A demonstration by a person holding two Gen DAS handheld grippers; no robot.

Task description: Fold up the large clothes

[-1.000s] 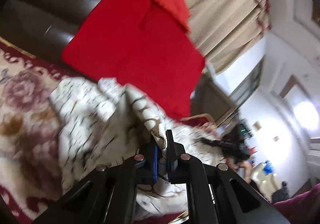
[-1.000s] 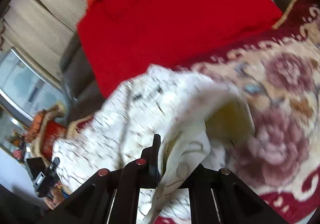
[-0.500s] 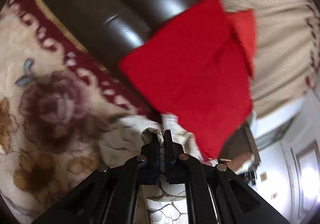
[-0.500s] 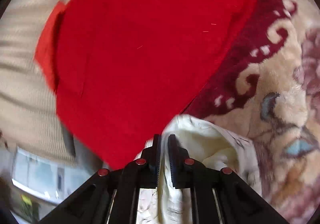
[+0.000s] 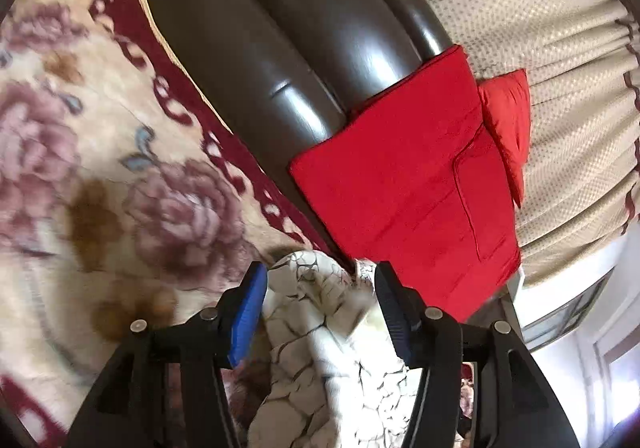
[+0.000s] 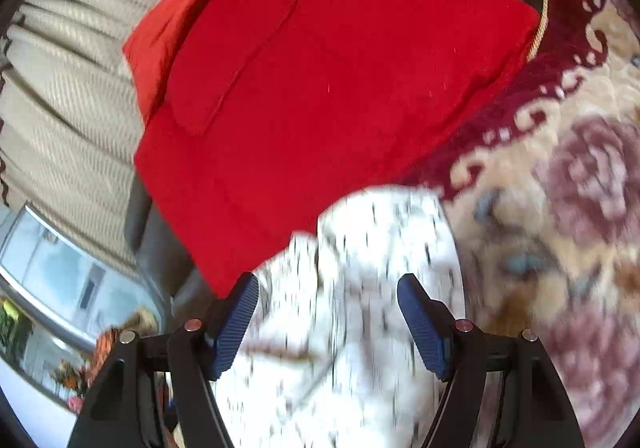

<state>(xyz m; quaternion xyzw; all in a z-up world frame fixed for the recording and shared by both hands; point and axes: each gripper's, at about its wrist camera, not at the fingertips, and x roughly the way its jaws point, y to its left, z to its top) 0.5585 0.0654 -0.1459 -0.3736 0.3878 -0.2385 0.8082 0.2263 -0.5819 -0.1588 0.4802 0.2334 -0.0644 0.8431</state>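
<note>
White patterned garment (image 5: pixel 320 332) laid at the floral blanket's (image 5: pixel 80 175) maroon-bordered edge beside red cushion (image 5: pixel 404 183); left gripper (image 5: pixel 318 280) and right gripper (image 6: pixel 328 288) jaws opening, cloth between, unpressed.

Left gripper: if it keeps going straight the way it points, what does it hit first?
Probably the white crackle-print garment, lying between the opening jaws of the left gripper, no longer pinched. Beyond it, the red cushion; depth is hard to judge.

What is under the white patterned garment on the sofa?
The white patterned garment lies on the floral blanket over the seat, its far edge against the red cushion. Whatever lies beneath its folds is covered. Both grippers' jaws are opening, with the garment loose between them.
</note>
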